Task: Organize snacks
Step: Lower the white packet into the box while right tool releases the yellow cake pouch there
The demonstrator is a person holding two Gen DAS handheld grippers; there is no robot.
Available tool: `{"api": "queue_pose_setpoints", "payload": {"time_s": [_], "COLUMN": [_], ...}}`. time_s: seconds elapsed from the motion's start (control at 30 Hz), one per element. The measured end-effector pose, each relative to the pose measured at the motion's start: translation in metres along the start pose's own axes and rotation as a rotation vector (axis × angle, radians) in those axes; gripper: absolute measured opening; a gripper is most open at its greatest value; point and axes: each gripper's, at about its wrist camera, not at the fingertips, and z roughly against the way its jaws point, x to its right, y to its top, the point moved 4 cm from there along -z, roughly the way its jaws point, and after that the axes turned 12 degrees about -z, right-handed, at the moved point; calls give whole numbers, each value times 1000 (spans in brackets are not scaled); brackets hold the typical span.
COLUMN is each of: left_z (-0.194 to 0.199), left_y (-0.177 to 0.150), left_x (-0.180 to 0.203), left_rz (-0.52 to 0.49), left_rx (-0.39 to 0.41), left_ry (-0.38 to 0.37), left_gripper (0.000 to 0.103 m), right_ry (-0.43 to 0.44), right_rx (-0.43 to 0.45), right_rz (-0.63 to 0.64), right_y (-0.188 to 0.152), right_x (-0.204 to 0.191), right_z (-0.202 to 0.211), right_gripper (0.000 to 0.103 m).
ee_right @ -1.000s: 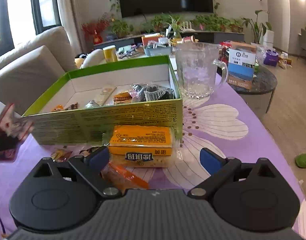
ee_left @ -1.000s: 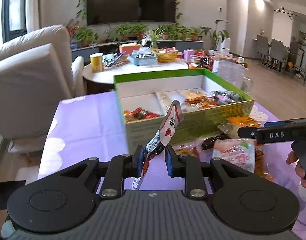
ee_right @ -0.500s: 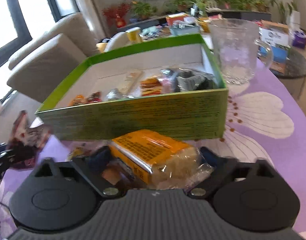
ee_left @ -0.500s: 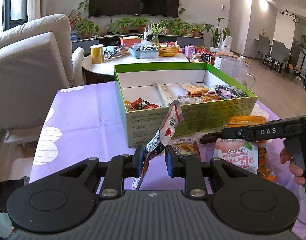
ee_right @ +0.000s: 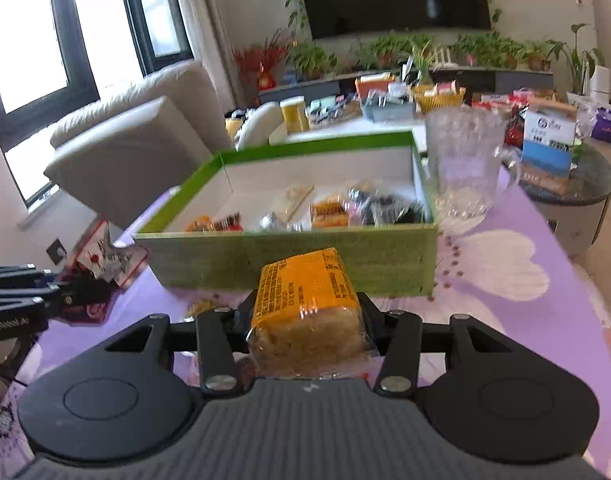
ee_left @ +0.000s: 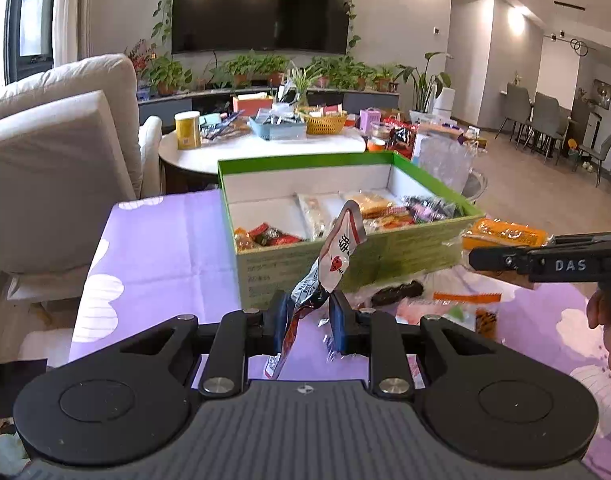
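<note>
I'm working in a home living room: a big wall-mounted television (ee_left: 261,6) hangs over a low console lined with potted plants (ee_left: 265,68), a cream sofa (ee_left: 57,148) sits by tall windows (ee_right: 25,48), and dining chairs (ee_left: 545,116) stand at the far right. My surface wears a purple flowered tablecloth (ee_left: 157,248).

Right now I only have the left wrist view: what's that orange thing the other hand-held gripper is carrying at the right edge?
Observer: The right hand-held gripper is shut on an orange-labelled cake pack; crumbly cake shows through its clear wrap.
Operator: And what's behind the glass pitcher?
Observer: A blue-and-white carton on a dark round table.
</note>
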Motion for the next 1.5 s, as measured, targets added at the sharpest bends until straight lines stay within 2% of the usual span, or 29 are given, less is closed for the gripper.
{"api": "queue_pose_setpoints", "payload": {"time_s": [0.13,0.4,0.53,1.0,1.07,1.1,1.13,1.2,1.5], "left_z": [2,-18,-35,-113,-126,-131,-133,-134,-97], "left_y": [17,51,60,74,72,70,68,64,60], "left_x": [1,-2,-11,-41,-44,-45,-45,-43,-37], "left_rz": [-3,-23,6,26,32,33,34,31,4], "left_rx": [33,61,52,-3,-42,-62,-75,-83,-54], "left_ry": [4,16,5,46,66,87,108,120,123], "left_gripper": [21,21,21,22,28,35,37,37,37], "right_ry": [14,23,5,-60,-78,-87,-101,-126,-105], "right_rx": [55,143,149,123,132,133,125,123,125], "right_rz": [11,37,24,8,13,18,21,12,-19], "right_y": [11,52,63,85,86,87,88,87,72], "right_x": [-6,-17,-12,2,4,6,7,11,12], "right_z": [15,6,-10,-78,-85,-90,-94,-95,-68], "right_gripper": [49,49,49,50,51,51,51,51,51]}}
